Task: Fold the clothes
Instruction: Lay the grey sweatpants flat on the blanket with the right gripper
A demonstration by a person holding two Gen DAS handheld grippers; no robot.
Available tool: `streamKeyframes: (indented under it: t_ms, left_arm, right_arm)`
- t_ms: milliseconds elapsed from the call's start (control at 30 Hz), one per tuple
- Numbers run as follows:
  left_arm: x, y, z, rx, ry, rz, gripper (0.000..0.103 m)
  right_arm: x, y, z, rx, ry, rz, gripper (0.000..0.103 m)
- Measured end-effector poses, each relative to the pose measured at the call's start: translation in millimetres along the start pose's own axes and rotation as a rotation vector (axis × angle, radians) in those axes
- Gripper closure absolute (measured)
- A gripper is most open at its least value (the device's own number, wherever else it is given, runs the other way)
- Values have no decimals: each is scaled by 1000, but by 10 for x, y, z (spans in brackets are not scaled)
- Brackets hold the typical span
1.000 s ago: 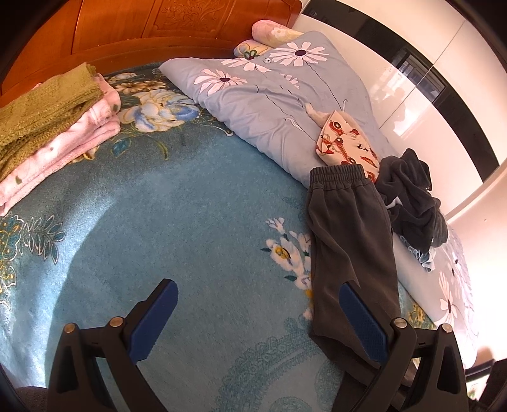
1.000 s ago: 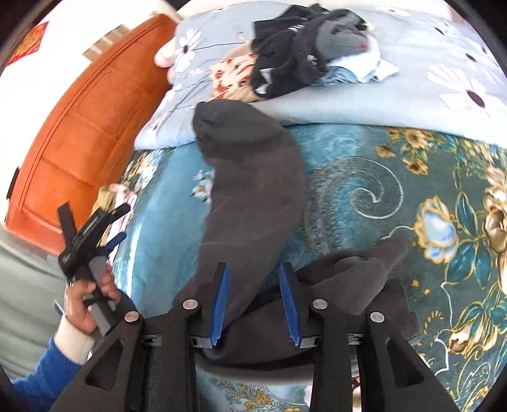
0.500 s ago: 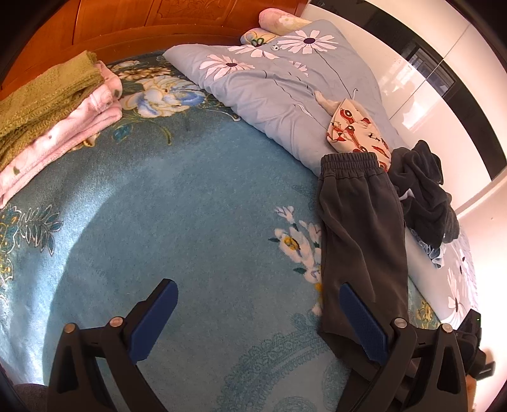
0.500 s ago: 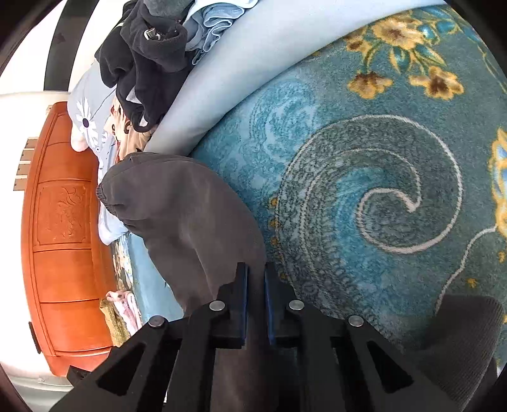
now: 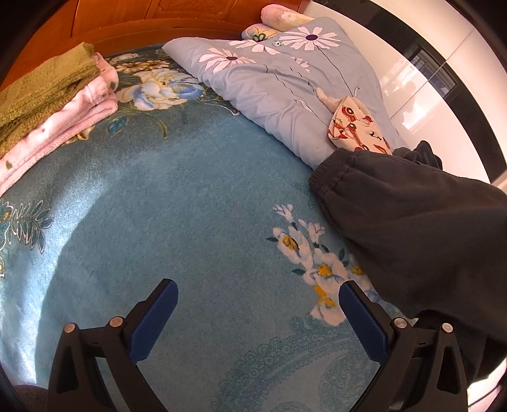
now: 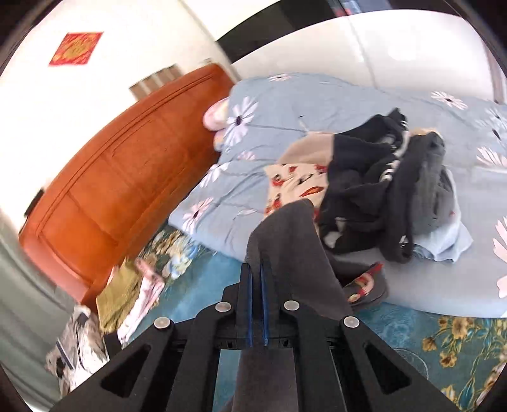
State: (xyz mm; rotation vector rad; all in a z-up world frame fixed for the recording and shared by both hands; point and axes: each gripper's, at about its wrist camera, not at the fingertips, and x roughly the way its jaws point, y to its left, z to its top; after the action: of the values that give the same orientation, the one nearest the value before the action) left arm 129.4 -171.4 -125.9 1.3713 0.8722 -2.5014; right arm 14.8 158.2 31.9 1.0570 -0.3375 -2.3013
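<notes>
Bedroom scene, seen from two gripper cameras over a bed covered by a teal floral blanket (image 5: 177, 202).

Left gripper (image 5: 258, 312) low over the blanket, blue-padded fingers (image 5: 153, 320) spread wide, nothing between them. Just to its right, dark grey sweatpants (image 5: 412, 228) draped in from the right edge, elastic waistband toward a pale blue daisy-print duvet (image 5: 279, 82) and just beside it. On the duvet, near the waistband, a cream garment with a red print (image 5: 355, 130). Far left, by the orange wooden headboard (image 5: 133, 16), a folded stack: olive knit (image 5: 41, 85) on top of a pink fleece (image 5: 60, 123).

Right gripper (image 6: 256, 279) raised above the bed, jaws pressed nearly together, pinching the sweatpants (image 6: 291, 253); grey fabric lifted, hanging over and in front of the fingers. Behind, on the duvet (image 6: 285, 104), a loose heap of black and grey clothes (image 6: 389, 183), touching the cream printed garment (image 6: 294, 183). Red paper square (image 6: 76, 49) on the white wall above the headboard (image 6: 120, 180).
</notes>
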Motion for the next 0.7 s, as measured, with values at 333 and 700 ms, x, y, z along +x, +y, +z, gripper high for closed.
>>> streamKeyframes:
  t_ms: [333,700]
  left_arm:
    - [2,114,18,-74,21,-56,0]
    - [162,-3,1,-14,104,-34,0]
  right_arm:
    - [752,518,-1905,-45,412,134,98]
    - [693,573,-2473,-77,512,110,97]
